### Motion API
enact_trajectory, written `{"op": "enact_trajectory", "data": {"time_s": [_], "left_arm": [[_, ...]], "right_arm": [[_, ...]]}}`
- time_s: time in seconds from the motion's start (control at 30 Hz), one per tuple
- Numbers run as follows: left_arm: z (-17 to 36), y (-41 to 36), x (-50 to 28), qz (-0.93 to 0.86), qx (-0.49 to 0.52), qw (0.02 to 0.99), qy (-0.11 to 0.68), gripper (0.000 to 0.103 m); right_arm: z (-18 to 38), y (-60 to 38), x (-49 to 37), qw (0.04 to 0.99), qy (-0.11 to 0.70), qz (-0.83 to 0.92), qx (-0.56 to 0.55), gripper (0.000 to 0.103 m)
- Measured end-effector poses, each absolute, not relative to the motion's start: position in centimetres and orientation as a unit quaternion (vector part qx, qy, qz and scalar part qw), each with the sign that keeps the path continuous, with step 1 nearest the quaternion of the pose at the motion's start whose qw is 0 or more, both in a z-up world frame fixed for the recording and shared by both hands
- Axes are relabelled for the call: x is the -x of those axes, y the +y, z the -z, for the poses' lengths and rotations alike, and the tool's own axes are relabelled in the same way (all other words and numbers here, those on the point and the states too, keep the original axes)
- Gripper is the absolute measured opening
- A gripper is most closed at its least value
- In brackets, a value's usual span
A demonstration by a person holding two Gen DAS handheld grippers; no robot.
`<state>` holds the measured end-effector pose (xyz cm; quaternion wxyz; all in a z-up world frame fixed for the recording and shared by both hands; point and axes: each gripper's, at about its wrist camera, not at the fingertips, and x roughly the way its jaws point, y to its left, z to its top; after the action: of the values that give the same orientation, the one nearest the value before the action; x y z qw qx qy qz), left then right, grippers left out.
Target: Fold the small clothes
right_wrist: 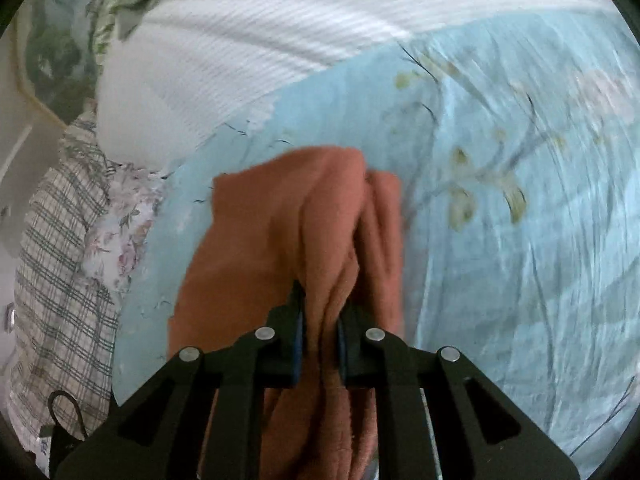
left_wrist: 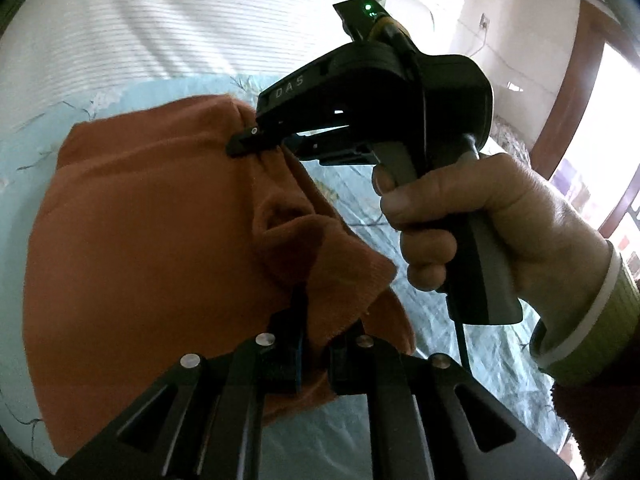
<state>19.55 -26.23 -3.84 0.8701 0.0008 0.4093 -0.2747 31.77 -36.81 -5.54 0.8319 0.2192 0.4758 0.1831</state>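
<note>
Soft rust-orange knitted garment lay partly spread on pale blue floral bedsheet, one edge lifted between both tools. Left black two-finger gripper pinched bunched fabric at the garment's near corner, jaws nearly together. Right black two-finger gripper, seen from the left wrist view, clamped the far edge, gathering folds there; person's right hand wrapped its handle. Right wrist view: cloth pressed between blue pads, jaws narrow. White ribbed blanket lay beyond the sheet; checked cloth at the left.
</note>
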Motion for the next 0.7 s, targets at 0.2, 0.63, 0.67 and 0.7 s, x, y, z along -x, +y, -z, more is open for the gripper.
{"op": "enact_trajectory", "data": {"time_s": [0.2, 0.63, 0.67, 0.7], "left_arm": [[3.0, -23.6, -18.1, 0.296, 0.018, 0.861, 0.414, 0.029], [2.3, -8.8, -22.1, 0.187, 0.148, 0.867, 0.438, 0.080], [3.0, -7.9, -21.9, 0.184, 0.165, 0.860, 0.446, 0.080], [3.6, -7.1, -22.6, 0.186, 0.185, 0.851, 0.455, 0.080]], "right_arm": [[4.8, -37.5, -29.7, 0.837, 0.469, -0.159, -0.231, 0.031], [5.1, -37.7, -25.2, 0.822, 0.474, -0.161, -0.273, 0.068], [5.3, -37.7, -25.2, 0.819, 0.475, -0.163, -0.278, 0.068], [5.3, -37.7, -25.2, 0.817, 0.474, -0.164, -0.283, 0.068]]}}
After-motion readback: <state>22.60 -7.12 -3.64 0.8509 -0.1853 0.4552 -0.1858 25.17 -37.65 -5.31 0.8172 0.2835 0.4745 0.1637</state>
